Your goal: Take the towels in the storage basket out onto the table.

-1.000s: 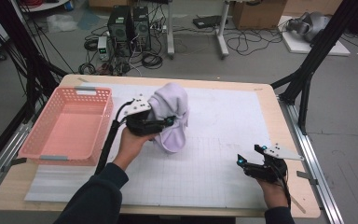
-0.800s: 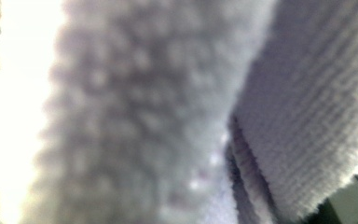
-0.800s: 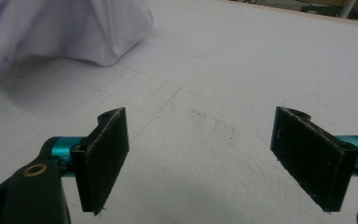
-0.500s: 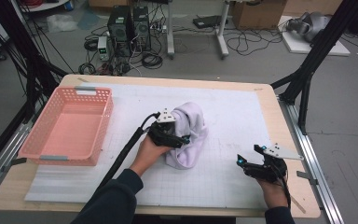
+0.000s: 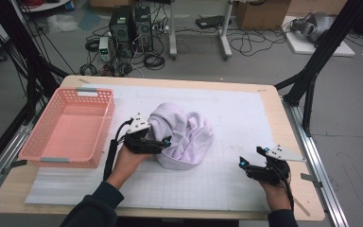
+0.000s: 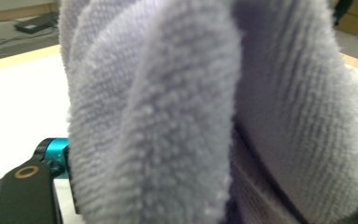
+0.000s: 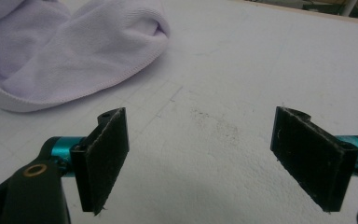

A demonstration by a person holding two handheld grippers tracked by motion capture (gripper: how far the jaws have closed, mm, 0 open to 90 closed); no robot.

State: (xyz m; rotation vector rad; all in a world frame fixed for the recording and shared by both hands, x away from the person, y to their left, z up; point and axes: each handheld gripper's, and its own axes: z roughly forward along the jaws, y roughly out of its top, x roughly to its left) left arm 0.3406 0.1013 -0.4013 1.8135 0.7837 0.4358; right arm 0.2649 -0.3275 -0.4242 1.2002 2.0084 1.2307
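A pale lilac towel [image 5: 186, 135] lies heaped on the white gridded mat [image 5: 246, 113], near its middle. My left gripper [image 5: 163, 142] sits at the heap's left side, tips against the cloth. In the left gripper view the towel [image 6: 191, 116] hangs right in front of the lens and hides the pads. The teal jaw mount [image 6: 51, 154] stands far out to the left, so the jaws are wide; they have just been opening, with a fold of towel between them. My right gripper [image 5: 250, 157] rests near the front right of the mat, open [image 7: 200, 126] and empty, right of the towel [image 7: 65, 51].
A pink plastic basket [image 5: 42, 158] stands empty at the left end of the wooden table [image 5: 293, 137]. Black frame posts rise at both sides of the table. Computers and cables lie on the floor beyond the far edge.
The left gripper held the towel up, carried it right and down, then drew back left; the towel now lies heaped on the mat. The right gripper has not moved.
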